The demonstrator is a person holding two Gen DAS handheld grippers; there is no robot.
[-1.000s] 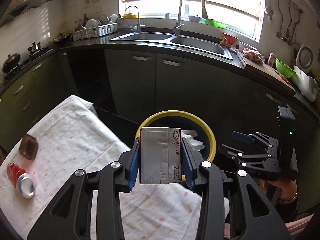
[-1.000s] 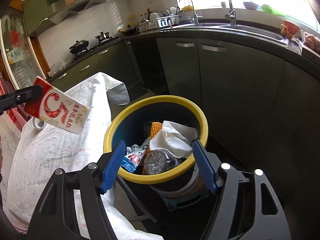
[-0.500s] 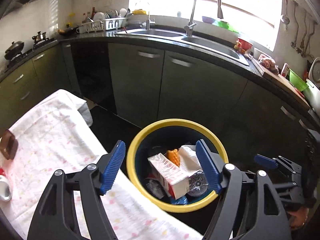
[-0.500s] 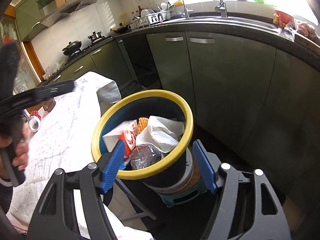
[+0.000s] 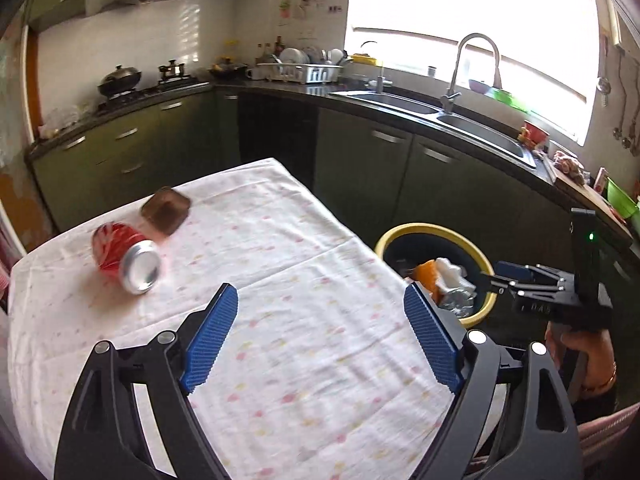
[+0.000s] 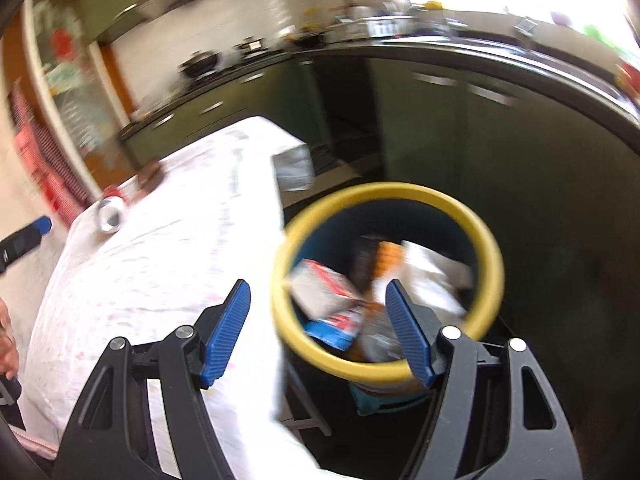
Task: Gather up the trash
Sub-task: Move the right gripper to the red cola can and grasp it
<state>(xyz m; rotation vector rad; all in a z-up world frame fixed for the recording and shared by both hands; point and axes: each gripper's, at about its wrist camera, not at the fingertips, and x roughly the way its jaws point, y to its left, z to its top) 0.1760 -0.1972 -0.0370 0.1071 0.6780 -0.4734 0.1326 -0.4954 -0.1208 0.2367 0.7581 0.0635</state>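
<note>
Left gripper (image 5: 320, 336) spread wide, just opened further, nothing between the blue pads, above the white cloth-covered table (image 5: 280, 320). Right gripper (image 6: 316, 328) also spread and empty, over the near rim of the yellow-rimmed bin (image 6: 486, 248). Inside the bin: a red-and-white carton (image 6: 324, 290), crumpled paper, other blurred scraps. Farther out on the table, a red can (image 5: 124, 258) on its side, just beside a brown container (image 5: 166, 210).

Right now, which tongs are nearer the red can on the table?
Left. The left tongs hang open over the cloth just short of the red can; the right tongs hover at the bin, across the table.
</note>
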